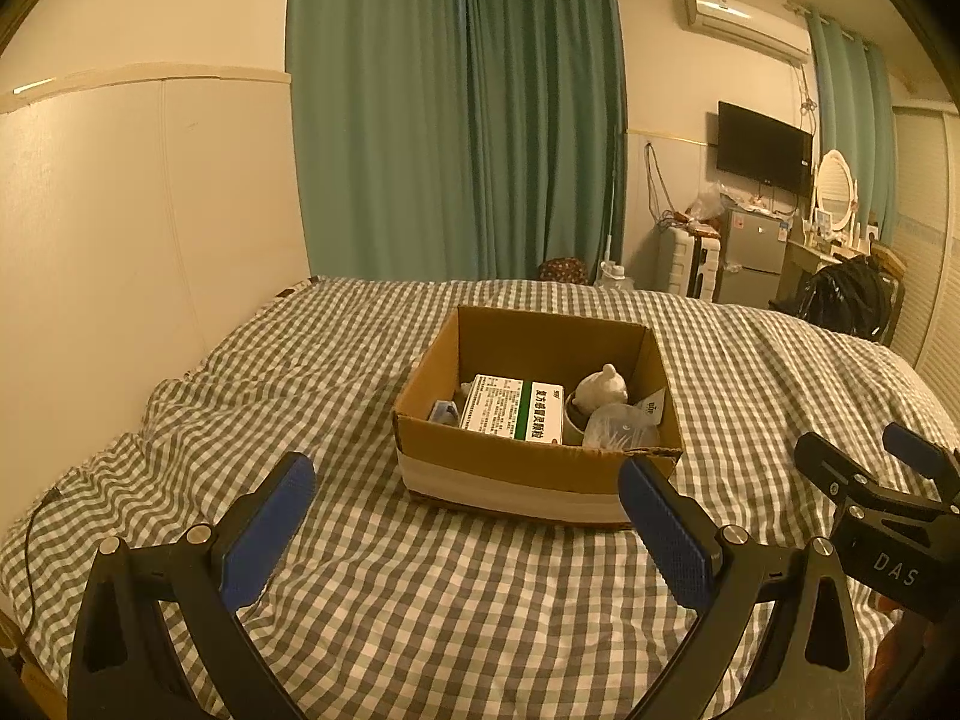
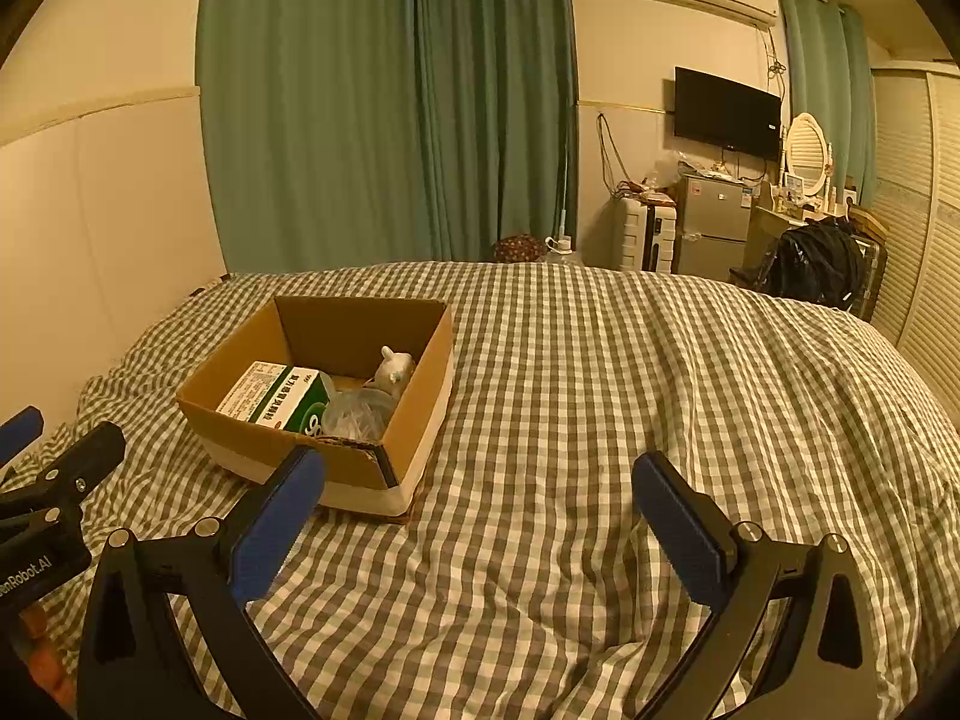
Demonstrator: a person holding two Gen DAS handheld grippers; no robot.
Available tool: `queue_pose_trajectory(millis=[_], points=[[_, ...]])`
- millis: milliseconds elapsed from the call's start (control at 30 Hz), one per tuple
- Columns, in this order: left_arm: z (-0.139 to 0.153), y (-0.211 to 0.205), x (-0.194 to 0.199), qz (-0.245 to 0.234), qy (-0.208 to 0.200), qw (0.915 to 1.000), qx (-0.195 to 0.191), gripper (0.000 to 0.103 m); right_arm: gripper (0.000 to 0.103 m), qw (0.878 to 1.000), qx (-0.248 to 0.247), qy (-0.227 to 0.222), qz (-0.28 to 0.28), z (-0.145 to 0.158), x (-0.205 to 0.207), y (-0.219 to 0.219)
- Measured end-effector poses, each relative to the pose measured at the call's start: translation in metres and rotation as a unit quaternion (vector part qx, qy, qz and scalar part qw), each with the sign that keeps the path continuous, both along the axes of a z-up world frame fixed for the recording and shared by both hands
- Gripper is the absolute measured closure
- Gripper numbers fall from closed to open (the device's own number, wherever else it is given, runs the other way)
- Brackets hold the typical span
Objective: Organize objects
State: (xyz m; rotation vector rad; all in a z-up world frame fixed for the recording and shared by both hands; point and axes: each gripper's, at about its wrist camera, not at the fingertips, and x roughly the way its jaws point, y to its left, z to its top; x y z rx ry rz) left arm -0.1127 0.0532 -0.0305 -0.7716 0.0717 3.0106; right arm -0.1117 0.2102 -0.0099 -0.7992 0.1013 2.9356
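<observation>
box (image 1: 528,468) on bed (image 1: 420,630) — carton (image 1: 516,411) inside

Grey-and-white checked bed (image 1: 372,600); brown box (image 1: 528,462) with a whitish band; green-and-white carton (image 1: 516,411); blue-padded black tongs (image 1: 465,528); green curtains (image 1: 456,120), perhaps teal.

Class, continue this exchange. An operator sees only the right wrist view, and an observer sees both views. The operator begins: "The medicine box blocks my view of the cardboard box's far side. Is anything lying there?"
Observer: Yes. A small blue item lies beside the medicine box, inside the cardboard box.
Operator: Is anything tucked behind the plastic bag?
Observer: A white packet leans against the wall next to the plastic bag.
Operator: I only see the edge of the left gripper. Is it free?
Observer: The left gripper has its jaws wide open and holds nothing.
</observation>
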Motion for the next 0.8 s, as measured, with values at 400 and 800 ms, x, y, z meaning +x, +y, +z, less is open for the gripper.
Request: queue_pose_trajectory(millis=[400,800], points=[[-0.0006,0.0034,-0.0003,0.000,-0.002,1.0000,0.000,0.000,0.000,1.000,-0.003,0.001,-0.002,0.0005,0.0012,0.0043],[-0.0014,0.0037,0.0004,0.001,-0.004,1.0000,-0.001,0.000,0.000,1.000,-0.004,0.000,-0.003,0.0002,0.0018,0.0047]])
